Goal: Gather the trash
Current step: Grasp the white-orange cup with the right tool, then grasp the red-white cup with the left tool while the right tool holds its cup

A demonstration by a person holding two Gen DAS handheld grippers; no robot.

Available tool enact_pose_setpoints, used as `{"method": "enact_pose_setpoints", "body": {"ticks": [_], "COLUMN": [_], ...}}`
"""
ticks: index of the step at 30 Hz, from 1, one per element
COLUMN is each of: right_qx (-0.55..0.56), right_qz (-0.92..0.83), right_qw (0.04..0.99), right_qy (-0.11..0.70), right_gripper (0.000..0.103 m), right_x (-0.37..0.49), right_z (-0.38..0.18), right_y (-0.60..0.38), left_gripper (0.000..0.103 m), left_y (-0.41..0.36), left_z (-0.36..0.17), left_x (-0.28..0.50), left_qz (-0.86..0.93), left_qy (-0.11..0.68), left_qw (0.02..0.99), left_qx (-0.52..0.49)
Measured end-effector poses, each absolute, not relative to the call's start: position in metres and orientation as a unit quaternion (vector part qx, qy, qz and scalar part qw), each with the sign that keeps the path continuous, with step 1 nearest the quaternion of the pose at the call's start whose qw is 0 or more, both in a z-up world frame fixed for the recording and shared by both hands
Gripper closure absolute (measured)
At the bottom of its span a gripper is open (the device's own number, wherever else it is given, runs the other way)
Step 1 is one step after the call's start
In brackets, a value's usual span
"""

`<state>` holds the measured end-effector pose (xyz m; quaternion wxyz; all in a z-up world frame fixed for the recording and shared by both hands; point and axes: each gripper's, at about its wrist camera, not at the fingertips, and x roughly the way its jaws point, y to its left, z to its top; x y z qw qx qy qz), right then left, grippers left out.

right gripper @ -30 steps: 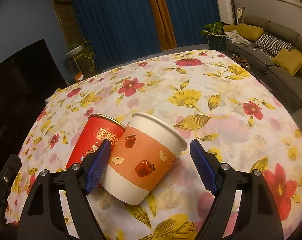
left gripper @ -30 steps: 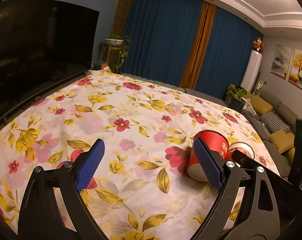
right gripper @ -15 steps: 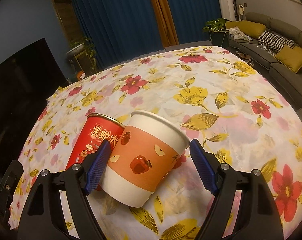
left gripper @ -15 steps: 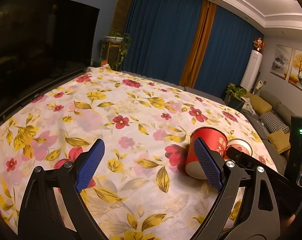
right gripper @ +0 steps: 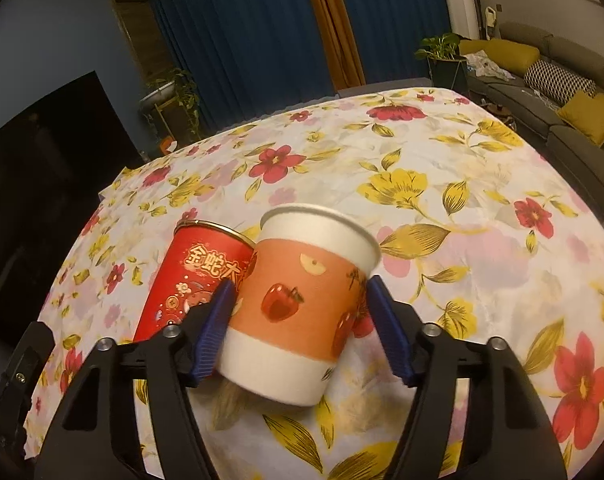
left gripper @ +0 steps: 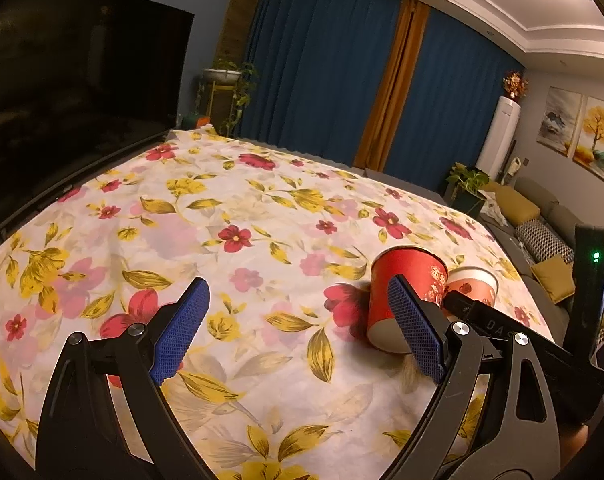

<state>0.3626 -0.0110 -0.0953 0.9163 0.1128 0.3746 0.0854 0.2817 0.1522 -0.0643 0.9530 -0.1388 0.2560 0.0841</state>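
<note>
red cup [right gripper: 197,276]: lower right side hidden behind right gripper's [right gripper: 297,322] left pad and the orange cup [right gripper: 302,300]; base hidden by the gripper frame
orange cup, left wrist view [left gripper: 472,286]: only rim and upper wall show, rest behind red cup and a black gripper body
orange cup base: blurred
cup insides: not visible
sofa [right gripper: 550,92]: cut by picture edge

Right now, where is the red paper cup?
In the right wrist view the red paper cup stands on the floral tablecloth, left of the orange apple cup and touching it, just outside the closing right gripper.
</note>
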Motion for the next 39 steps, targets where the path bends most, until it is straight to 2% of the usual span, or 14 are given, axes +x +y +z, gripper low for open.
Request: {"method": "enact_pose_setpoints", "body": {"ticks": [7,17,20,33,36,39], "right_qx": [0.117,0.127,0.127,0.146,0.143,0.142], "right_qz": [0.081,0.062,0.059,0.078,0.076,0.075], "right_qw": [0.920,0.940,0.948,0.951,0.951,0.951], "right_qy": [0.365,0.311,0.287,0.263,0.262,0.265], "right_gripper": [0.042,0.042,0.042,0.041,0.041,0.041], "right_x": [0.356,0.325,0.311,0.296,0.296,0.296], "right_z": [-0.091,-0.058,-0.046,-0.035,-0.036,-0.038], "right_y": [-0.025,-0.072,-0.086,-0.103,-0.103,-0.103], "left_gripper": [0.014,0.014,0.011,0.011,0.017,0.028], "left_y": [0.144,0.113,0.097,0.078,0.078,0.078], "left_z": [-0.067,-0.064,-0.064,-0.091,-0.096,-0.098], "left_x": [0.286,0.298,0.311,0.366,0.371,0.373], "left_qz": [0.055,-0.010,-0.015,-0.030,-0.035,-0.042], "left_qy": [0.267,0.298,0.308,0.366,0.378,0.384], "left_qw": [0.952,0.948,0.948,0.928,0.923,0.920], "left_qx": [-0.136,-0.109,-0.083,-0.068,-0.071,-0.074]}}
